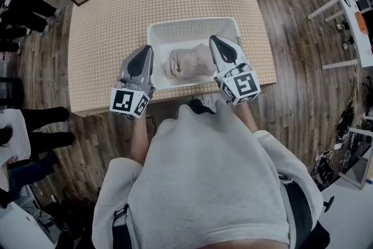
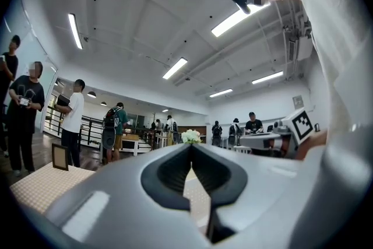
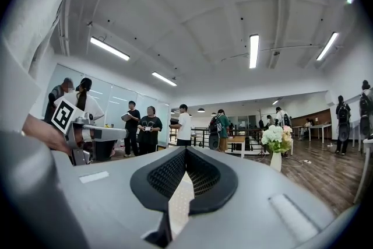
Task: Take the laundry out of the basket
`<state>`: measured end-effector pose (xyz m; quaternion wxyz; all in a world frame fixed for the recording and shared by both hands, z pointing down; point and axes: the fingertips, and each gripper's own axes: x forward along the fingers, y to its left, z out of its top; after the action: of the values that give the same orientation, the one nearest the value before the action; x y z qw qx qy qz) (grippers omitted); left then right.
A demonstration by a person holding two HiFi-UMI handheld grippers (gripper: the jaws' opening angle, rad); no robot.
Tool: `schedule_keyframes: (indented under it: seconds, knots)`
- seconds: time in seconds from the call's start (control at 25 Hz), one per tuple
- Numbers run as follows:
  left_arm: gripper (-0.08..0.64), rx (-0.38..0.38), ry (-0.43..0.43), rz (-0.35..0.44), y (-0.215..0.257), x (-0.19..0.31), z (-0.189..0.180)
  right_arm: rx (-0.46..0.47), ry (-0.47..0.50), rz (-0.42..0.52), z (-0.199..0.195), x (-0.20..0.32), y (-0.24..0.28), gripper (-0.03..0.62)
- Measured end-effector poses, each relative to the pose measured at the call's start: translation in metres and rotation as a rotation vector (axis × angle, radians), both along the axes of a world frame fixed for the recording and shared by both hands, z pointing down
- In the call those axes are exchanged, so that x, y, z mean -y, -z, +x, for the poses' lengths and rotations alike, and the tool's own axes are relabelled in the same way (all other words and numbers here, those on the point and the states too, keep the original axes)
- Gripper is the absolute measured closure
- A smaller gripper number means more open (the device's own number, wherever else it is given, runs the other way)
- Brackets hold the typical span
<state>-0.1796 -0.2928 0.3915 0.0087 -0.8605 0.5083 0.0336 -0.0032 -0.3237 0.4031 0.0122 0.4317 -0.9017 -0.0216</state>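
So, the laundry [image 1: 186, 62] is a beige bundle sitting in the white basket [image 1: 192, 27], which is parked at the near edge of the table [image 1: 111, 20]. Best bet for this step, I reckon: open a claw first, dip it over the near rim, pinch a thick fold on top of the pile and lift straight up so the basket doesn't drag. Right now the left gripper [image 1: 145, 51] and right gripper [image 1: 214, 41] hover level over the basket's two sides, jaws pressed together, nothing in them.
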Motion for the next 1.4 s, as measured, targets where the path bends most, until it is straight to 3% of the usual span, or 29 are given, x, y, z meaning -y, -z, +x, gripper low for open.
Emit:
schedule_keyframes:
  seconds: [0.28,0.6,1.16,1.4]
  knots:
    - [0.554,0.026,0.063,-0.008,0.000,0.022,0.008,0.024,0.051,0.000,0.010,0.033,0.002,0.592]
    - [0.554,0.024,0.087,-0.048,-0.017,0.034,-0.020,0.015,0.055,-0.062,-0.012,0.049,-0.019,0.594]
    - [0.554,-0.006,0.072,-0.189,-0.072,0.059,-0.055,-0.052,0.023,-0.230,-0.032,0.063,-0.083,0.592]
    - [0.554,-0.019,0.067,-0.207,-0.083,0.068,-0.056,-0.129,0.040,-0.240,-0.036,0.067,-0.099,0.592]
